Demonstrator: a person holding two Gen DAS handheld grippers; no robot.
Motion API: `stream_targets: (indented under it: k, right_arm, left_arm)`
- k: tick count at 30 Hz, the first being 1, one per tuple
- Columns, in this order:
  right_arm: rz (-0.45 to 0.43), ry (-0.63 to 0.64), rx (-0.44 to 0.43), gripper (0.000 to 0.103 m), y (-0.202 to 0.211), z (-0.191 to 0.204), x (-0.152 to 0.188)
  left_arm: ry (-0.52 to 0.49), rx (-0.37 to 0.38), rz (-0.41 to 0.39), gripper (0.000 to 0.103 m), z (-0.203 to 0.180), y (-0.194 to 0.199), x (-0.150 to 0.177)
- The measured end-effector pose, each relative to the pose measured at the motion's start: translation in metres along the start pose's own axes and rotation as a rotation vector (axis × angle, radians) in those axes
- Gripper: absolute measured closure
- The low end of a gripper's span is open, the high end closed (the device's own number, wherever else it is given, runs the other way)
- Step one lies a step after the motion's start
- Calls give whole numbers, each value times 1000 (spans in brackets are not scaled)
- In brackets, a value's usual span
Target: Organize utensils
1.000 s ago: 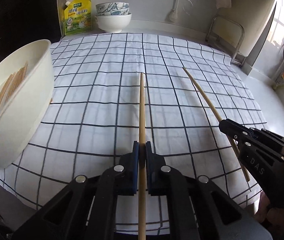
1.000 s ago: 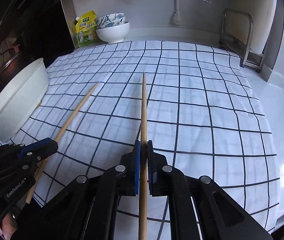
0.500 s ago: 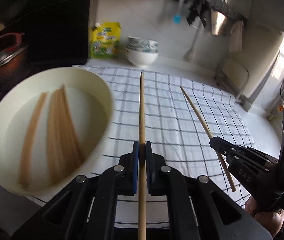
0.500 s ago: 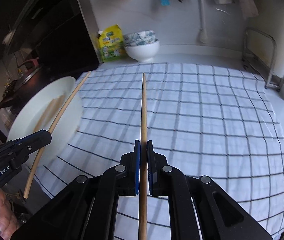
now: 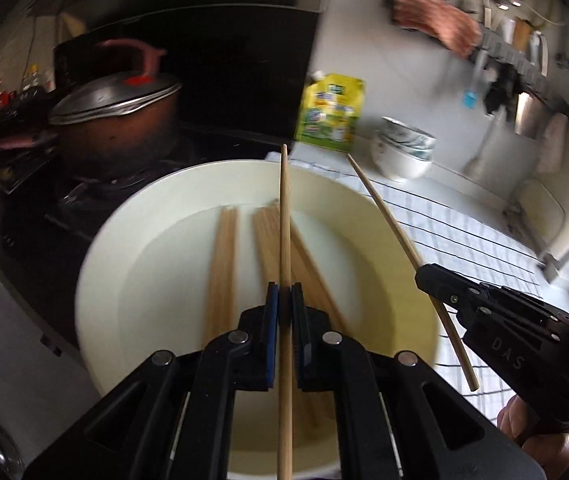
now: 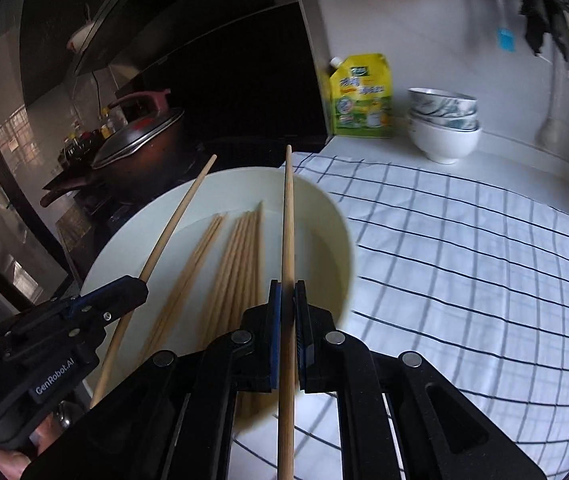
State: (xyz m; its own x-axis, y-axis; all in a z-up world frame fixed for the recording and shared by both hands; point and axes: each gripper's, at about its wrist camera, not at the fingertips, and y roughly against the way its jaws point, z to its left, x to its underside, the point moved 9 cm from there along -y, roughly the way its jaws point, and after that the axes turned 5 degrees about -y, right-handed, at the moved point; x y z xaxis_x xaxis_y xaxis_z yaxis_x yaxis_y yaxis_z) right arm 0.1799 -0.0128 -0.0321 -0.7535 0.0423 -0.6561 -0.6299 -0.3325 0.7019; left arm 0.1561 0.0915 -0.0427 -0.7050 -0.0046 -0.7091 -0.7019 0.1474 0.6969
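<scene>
In the left wrist view, the left tongs (image 5: pixel 284 312) are clamping a chopstick (image 5: pixel 283 220) that is reaching out over the cream bowl (image 5: pixel 124 280), where more chopsticks (image 5: pixel 220 264) are lying on the bottom. The right tongs (image 5: pixel 430 280) are gripping a second chopstick (image 5: pixel 384 216) above the bowl's right rim.

In the right wrist view, the right tongs (image 6: pixel 286 312) are pinching that stick (image 6: pixel 287 220) over the bowl (image 6: pixel 324 216), which is sitting at the left edge of the table's checked cloth (image 6: pixel 464 260). The left tongs (image 6: pixel 136 286) are holding theirs (image 6: pixel 176 216) alongside.
</scene>
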Motion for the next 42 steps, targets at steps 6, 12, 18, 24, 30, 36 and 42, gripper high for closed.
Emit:
stream_targets:
  k: [6, 12, 18, 24, 30, 36, 42]
  right_arm:
    - [58, 19, -2, 96, -35, 17, 0]
    - [49, 31, 19, 78, -36, 18, 3]
    - [41, 56, 47, 70, -25, 15, 9]
    - [26, 48, 63, 67, -13, 10, 17]
    - [-1, 39, 74, 64, 3, 8, 21]
    - [-22, 36, 83, 62, 13, 10, 24]
    - [-31, 36, 93, 57, 19, 11, 27]
  left_arm:
    - [17, -16, 27, 95, 20, -17, 4]
    - [27, -58, 13, 53, 32, -16, 7]
    - [29, -98, -12, 38, 40, -3, 8]
    - [25, -109, -16, 37, 38, 7, 12]
    - [9, -126, -26, 32, 34, 19, 16]
    - [-7, -143, -31, 28, 33, 27, 19]
    - [-5, -155, -38, 24, 35, 35, 21]
